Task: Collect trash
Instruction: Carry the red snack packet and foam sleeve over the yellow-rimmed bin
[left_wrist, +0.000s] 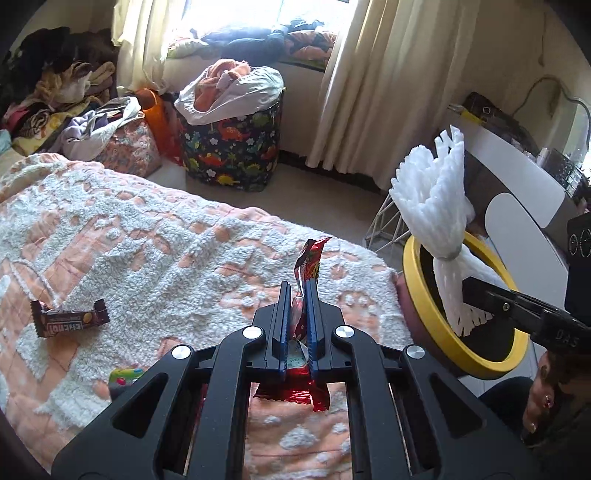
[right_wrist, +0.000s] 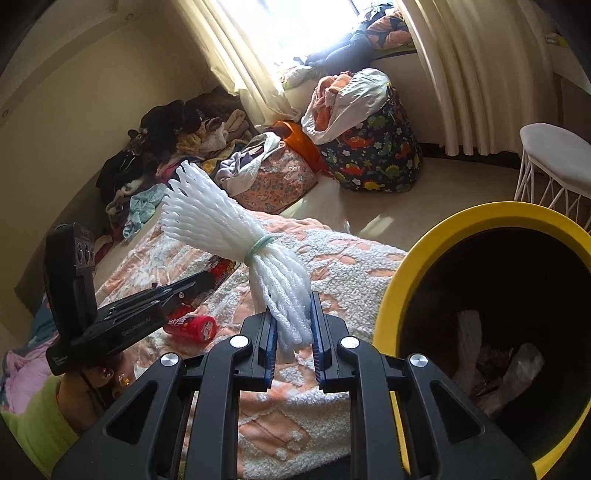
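Both grippers loaded beside the bin at the bed's corner.

The left gripper clenches a red wrapper; the right gripper clamps a white foam net bundle beside the yellow-rimmed bin. Only the left view shows the chocolate bar on the blanket; only the right shows a red tube and trash inside the bin. Bare floor lies beyond the bed's edge.

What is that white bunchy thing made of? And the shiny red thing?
White bundle: looks like soft foam netting, matte, with open mesh strands, tied by a band. Red wrapper: probably thin plastic foil, glossy and crinkled, glowing red where light passes through.
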